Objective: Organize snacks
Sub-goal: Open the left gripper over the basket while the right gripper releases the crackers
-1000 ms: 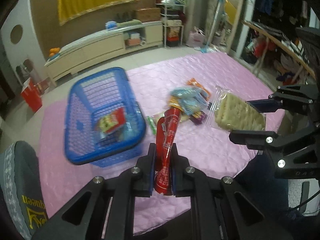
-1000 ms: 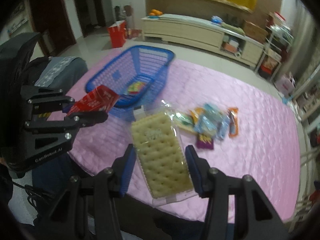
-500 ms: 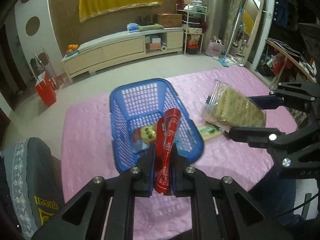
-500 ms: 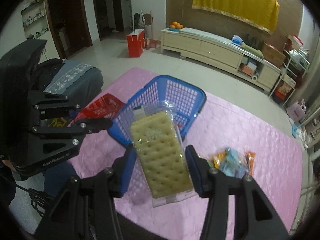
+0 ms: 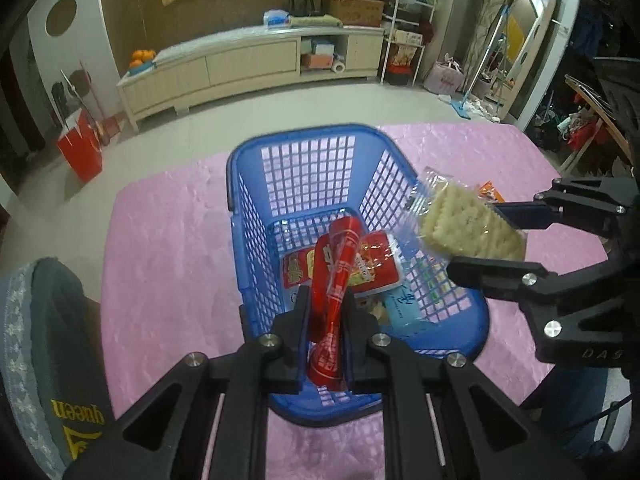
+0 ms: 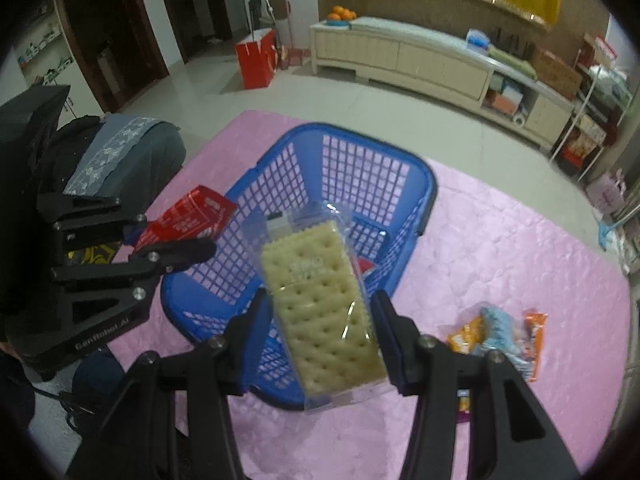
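Snacks head for the basket [image 5: 304, 184]: in a second I have swung both grippers over from the loose pile [image 6: 500, 332], my left gripper [image 5: 326, 312] clamped on a red packet [image 5: 336, 276], my right gripper [image 6: 320, 320] on a cracker pack [image 6: 320, 292], both now above it, ready to drop.

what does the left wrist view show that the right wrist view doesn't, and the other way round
Only the left wrist view shows the basket's contents clearly: a red-and-yellow snack pack and a light blue packet on its floor.

Only the right wrist view shows the leftover pile of snack packets lying on the pink tablecloth.

Both show the blue basket, the left tongs shut on the red snack tube, and the right tongs shut on the clear-wrapped cracker pack, each held above the basket.
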A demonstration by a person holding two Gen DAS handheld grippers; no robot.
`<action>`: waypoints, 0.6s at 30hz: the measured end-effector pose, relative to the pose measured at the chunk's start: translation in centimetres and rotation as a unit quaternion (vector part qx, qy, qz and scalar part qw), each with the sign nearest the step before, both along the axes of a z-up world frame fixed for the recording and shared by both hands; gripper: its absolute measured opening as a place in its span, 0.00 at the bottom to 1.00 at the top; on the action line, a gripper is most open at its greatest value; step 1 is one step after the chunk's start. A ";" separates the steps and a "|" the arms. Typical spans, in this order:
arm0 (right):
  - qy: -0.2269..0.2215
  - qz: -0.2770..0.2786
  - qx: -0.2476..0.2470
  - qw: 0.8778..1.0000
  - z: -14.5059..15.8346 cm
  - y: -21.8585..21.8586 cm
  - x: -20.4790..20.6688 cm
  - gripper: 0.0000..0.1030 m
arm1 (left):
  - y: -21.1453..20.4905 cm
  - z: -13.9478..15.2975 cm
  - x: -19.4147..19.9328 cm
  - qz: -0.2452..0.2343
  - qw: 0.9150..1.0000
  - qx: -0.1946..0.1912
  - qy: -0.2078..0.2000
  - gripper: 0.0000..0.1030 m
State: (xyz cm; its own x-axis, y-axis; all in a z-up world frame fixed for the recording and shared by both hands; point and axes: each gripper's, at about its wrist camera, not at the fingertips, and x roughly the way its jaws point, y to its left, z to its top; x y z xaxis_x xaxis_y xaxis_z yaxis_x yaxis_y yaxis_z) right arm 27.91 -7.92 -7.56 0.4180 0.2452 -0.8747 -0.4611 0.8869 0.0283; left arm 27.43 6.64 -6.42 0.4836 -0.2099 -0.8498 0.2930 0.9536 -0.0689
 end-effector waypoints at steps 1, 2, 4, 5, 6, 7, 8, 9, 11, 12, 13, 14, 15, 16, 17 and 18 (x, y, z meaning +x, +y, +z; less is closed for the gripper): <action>0.004 0.001 -0.001 1.000 -0.4 0.1 0.3 0.54 | 0.0 -0.5 0.2 -0.002 1.000 -0.001 0.005 0.12; 0.008 0.001 -0.001 1.000 -0.7 0.3 0.6 0.54 | 0.2 -0.7 0.6 -0.005 1.000 -0.003 0.010 0.12; 0.014 0.002 -0.003 1.000 -1.2 0.6 1.1 0.54 | 0.3 -1.3 0.8 -0.009 1.000 -0.008 0.018 0.16; 0.015 0.002 -0.004 1.000 -1.4 0.8 1.2 0.54 | 0.3 -1.5 1.0 -0.010 1.000 -0.008 0.018 0.16; 0.016 0.001 -0.005 1.000 -1.5 0.9 1.4 0.54 | 0.4 -1.5 1.1 -0.010 1.000 -0.009 0.019 0.18; 0.019 0.002 -0.002 1.000 -1.7 1.0 1.4 0.54 | 0.4 -1.6 1.2 -0.012 1.000 -0.009 0.019 0.22; 0.022 0.001 0.001 1.000 -1.8 1.0 1.5 0.54 | 0.5 -1.6 1.2 -0.013 1.000 -0.007 0.015 0.30; 0.026 0.000 0.005 1.000 -1.8 1.1 1.6 0.54 | 0.6 -1.4 1.2 -0.014 1.000 -0.007 0.011 0.35; 0.034 -0.006 0.007 0.999 -2.0 1.2 1.7 0.54 | 0.9 -1.0 0.9 -0.017 1.000 -0.011 0.006 0.45; 0.036 -0.007 0.005 0.999 -2.0 1.3 1.7 0.55 | 1.0 -0.9 0.7 -0.019 1.000 -0.014 0.006 0.48; 0.034 -0.010 0.000 0.999 -2.0 1.2 1.7 0.56 | 1.1 -0.7 0.5 -0.020 1.000 -0.015 0.005 0.57; 0.030 -0.013 -0.005 0.999 -1.9 1.2 1.5 0.62 | 1.1 -0.5 0.4 -0.021 1.000 -0.014 0.002 0.65; 0.024 -0.015 -0.004 1.000 -1.6 1.1 1.3 0.68 | 1.0 -0.3 0.1 -0.021 1.000 -0.008 -0.004 0.66; 0.018 -0.019 -0.002 1.000 -1.3 0.9 1.1 0.70 | 1.0 -0.1 -0.3 -0.021 1.000 -0.003 -0.009 0.67; 0.014 -0.022 0.001 1.000 -1.0 0.7 0.8 0.74 | 1.2 0.0 -0.3 -0.021 1.000 -0.002 -0.009 0.67; 0.013 -0.023 0.004 1.000 -0.7 0.5 0.7 0.77 | 1.2 0.1 -0.6 -0.021 1.000 -0.002 -0.007 0.68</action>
